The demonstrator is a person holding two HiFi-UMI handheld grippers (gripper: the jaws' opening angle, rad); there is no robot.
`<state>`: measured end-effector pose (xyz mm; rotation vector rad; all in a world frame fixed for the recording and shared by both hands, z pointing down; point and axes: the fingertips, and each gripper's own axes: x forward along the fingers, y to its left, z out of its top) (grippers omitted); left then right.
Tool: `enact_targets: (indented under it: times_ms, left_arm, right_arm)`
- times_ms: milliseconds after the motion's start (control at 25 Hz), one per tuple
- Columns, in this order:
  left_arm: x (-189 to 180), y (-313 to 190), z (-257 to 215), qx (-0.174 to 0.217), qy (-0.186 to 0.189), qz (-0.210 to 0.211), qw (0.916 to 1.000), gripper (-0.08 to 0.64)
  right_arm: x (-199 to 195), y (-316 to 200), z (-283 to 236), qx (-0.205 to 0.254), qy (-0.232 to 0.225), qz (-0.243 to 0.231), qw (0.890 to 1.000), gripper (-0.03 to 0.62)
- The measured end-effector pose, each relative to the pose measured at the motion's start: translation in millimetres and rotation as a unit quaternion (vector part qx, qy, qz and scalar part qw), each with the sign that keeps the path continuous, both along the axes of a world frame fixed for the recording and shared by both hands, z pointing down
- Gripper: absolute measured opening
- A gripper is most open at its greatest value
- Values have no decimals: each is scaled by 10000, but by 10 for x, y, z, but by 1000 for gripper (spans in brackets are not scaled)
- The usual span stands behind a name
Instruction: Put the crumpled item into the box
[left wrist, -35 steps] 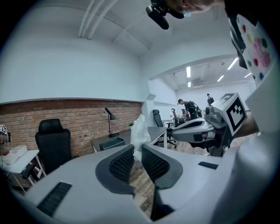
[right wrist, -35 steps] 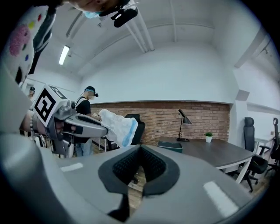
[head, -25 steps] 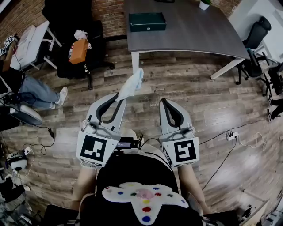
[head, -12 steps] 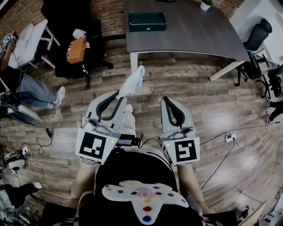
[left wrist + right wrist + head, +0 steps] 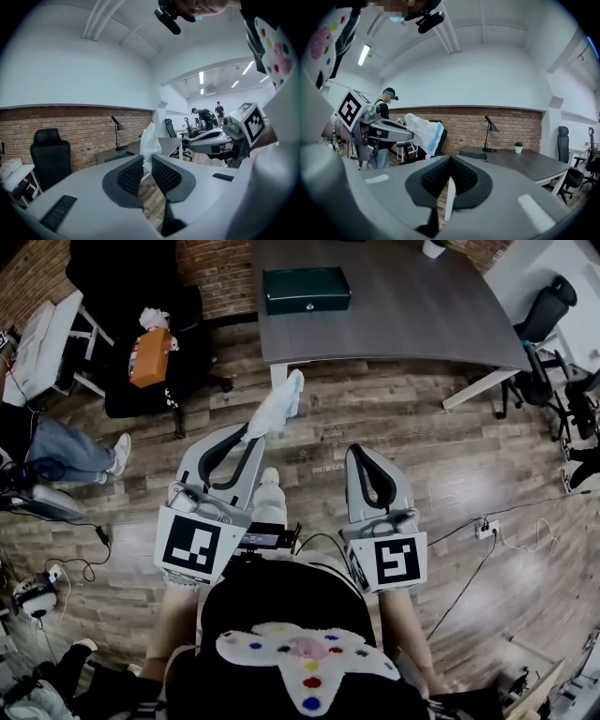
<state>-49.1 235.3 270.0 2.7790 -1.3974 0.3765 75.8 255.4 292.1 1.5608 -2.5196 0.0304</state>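
The left gripper (image 5: 249,434) points forward, nearly level, its jaws clamped on a white crumpled item (image 5: 277,407) that sticks out past their tips. The right gripper (image 5: 362,454) lies parallel beside it, jaws pressed together.

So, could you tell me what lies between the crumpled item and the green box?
Head view: just wood floor and the grey table, its top bare, lie between the crumpled item and the green box.
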Motion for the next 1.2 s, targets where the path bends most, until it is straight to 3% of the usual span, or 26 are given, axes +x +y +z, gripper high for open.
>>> enact_targets:
  times_ms: [800, 1200]
  left_arm:
    - [-304, -1986, -24, -99, 22, 321, 9994, 57]
    - [-486, -2647, 11, -160, 29, 446, 9989, 57]
  right_arm:
    - [-355, -1959, -210, 54, -123, 329, 9994, 0]
    - [-560, -2617, -180, 12, -91, 445, 9990, 0]
